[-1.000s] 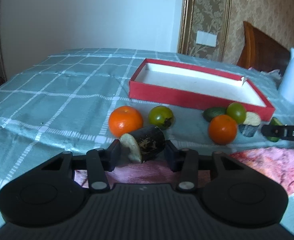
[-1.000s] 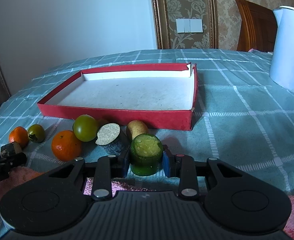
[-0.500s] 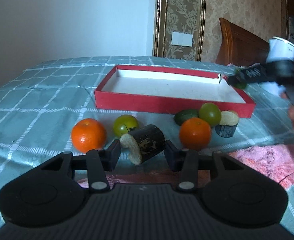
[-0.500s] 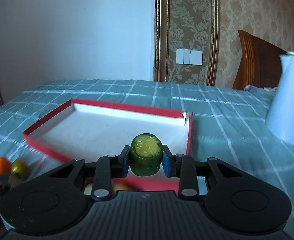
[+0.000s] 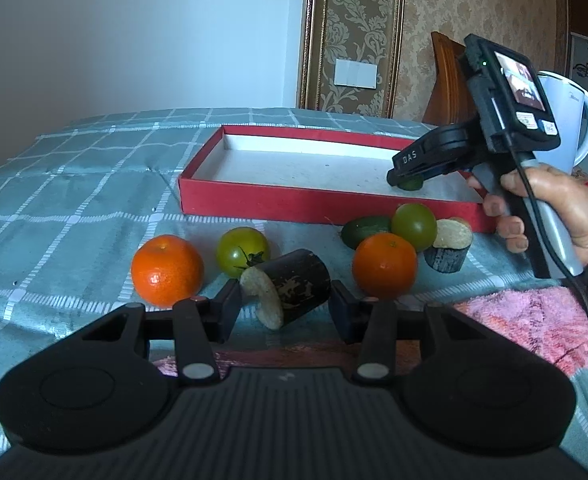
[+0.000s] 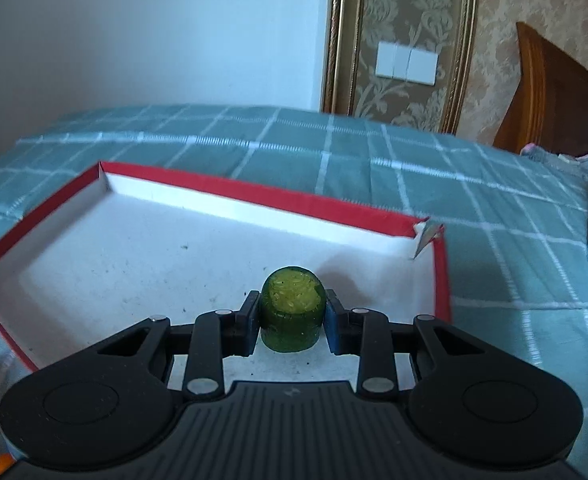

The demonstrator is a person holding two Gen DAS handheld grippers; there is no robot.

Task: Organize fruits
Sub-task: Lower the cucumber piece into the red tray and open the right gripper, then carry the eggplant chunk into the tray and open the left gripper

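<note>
My right gripper (image 6: 292, 318) is shut on a green cucumber chunk (image 6: 293, 307) and holds it low over the white floor of the red box (image 6: 222, 192), near its right end. It also shows in the left wrist view (image 5: 408, 180) above the box (image 5: 294, 200). My left gripper (image 5: 285, 300) is shut on a dark eggplant chunk (image 5: 290, 286), held above the table. On the cloth in front of the box lie two oranges (image 5: 167, 270) (image 5: 385, 264), two green tomatoes (image 5: 242, 249) (image 5: 414, 221), another eggplant chunk (image 5: 450, 246) and an avocado (image 5: 364, 230).
A white kettle (image 5: 574, 128) stands at the right behind the hand. A pink towel (image 5: 534, 320) lies at the near right. A wooden headboard (image 6: 566, 92) and the wall stand behind the checked teal cloth (image 5: 74, 200).
My right gripper carried the cucumber chunk from in front of the box up and over its rim, down into the box. My left gripper lifted and turned right with the eggplant chunk.
</note>
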